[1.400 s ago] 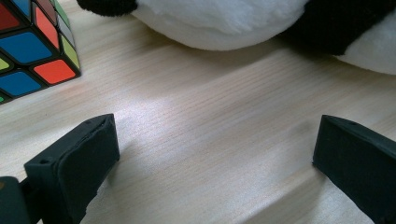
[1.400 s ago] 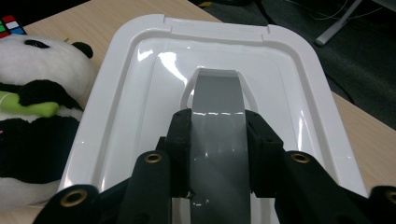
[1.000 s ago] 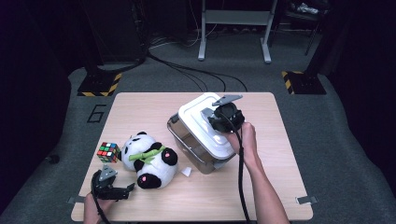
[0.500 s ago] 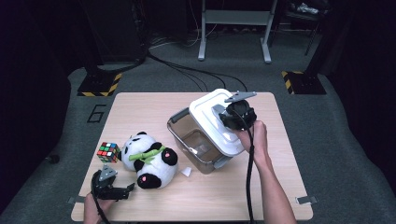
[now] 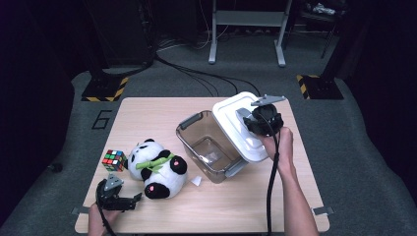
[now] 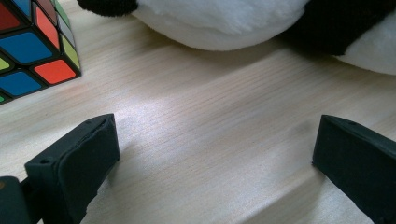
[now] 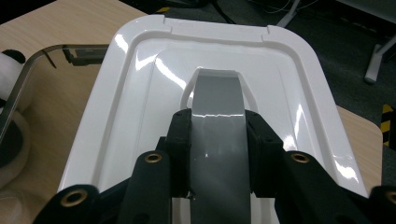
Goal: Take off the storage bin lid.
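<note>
Your right tongs [image 7: 218, 140]: clamped on grey handle [image 7: 218, 100] of white lid [image 5: 239, 123]; lid tilted, lifted partly off clear bin [image 5: 209, 147] at surface [image 5: 147, 110] centre-right. Your left tongs [image 6: 215, 154]: jaws wide, holding nothing, resting at near-left surface edge. Plush panda [image 5: 155, 167] and puzzle cube [image 5: 114, 160] just ahead of them.

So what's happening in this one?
A person's right hand-held gripper is shut on the grey handle of a white plastic lid, holding it tilted off a clear plastic storage box that now stands open. The left hand-held gripper rests open on the wooden table, near a plush panda and a multicoloured puzzle cube.
</note>
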Demonstrator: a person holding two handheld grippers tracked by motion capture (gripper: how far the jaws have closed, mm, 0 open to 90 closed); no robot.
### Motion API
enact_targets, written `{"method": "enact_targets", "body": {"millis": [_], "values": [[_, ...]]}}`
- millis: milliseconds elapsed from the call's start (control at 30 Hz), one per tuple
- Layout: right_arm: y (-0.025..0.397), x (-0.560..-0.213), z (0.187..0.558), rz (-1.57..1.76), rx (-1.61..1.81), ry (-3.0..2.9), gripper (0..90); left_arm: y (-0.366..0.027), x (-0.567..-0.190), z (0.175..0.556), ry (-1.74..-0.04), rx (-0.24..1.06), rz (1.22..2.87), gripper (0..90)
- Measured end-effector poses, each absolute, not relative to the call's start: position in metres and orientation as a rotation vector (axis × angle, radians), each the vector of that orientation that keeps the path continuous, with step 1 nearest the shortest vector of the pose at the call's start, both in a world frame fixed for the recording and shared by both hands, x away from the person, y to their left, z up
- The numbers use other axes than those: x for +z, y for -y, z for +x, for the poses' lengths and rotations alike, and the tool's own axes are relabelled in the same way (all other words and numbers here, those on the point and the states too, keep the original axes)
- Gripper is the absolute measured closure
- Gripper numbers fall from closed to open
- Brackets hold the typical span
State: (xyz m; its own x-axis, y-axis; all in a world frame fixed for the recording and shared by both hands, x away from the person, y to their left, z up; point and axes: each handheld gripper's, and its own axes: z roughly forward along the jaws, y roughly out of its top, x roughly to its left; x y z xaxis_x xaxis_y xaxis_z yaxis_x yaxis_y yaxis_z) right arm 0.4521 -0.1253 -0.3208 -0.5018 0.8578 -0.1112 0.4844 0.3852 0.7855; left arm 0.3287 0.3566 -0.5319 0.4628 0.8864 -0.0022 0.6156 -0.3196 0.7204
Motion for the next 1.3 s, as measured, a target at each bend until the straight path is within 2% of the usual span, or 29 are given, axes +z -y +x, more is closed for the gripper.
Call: {"method": "enact_targets", "body": {"millis": [1300], "values": [[0.184,-0.347,0.481,1.377,0.914,-2.017,66.7,-0.356,-0.532,0.328,-1.249,0.533,2.047,0.8]]}}
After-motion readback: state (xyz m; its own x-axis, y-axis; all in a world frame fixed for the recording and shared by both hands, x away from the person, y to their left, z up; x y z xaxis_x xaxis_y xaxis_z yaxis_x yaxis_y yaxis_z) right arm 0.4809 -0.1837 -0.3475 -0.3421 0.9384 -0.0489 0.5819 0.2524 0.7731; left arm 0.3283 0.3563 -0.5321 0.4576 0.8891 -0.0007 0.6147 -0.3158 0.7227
